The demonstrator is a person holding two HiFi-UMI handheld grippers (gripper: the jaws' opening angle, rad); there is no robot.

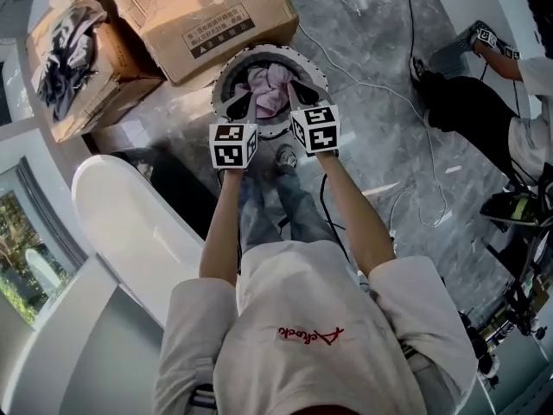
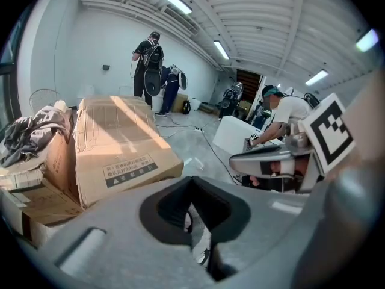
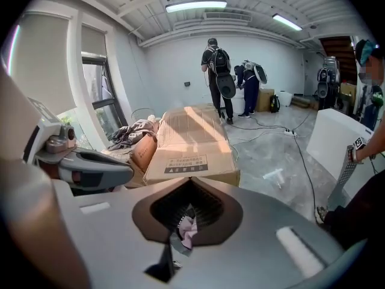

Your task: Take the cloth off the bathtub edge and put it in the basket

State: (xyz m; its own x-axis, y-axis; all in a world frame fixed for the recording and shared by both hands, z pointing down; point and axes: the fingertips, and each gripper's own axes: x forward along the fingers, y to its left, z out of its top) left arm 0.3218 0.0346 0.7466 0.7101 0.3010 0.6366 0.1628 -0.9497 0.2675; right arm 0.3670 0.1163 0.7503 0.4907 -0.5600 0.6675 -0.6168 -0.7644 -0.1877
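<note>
Pink cloth (image 1: 266, 89) is seen bunched in basket (image 1: 259, 53), w/ a fold pinched by R gripper (image 1: 302, 96) at 4 o'clock. L gripper (image 1: 238, 102), at 8 o'clock, is held nearly closed, empty. If R gripper is raised unreleased, cloth could be dragged back out.

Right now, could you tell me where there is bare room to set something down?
The marble floor right of the basket is mostly bare, crossed by a cable. The bathtub rim is bare too. Boxes crowd behind the basket; the left gripper and right gripper hang over it.
</note>
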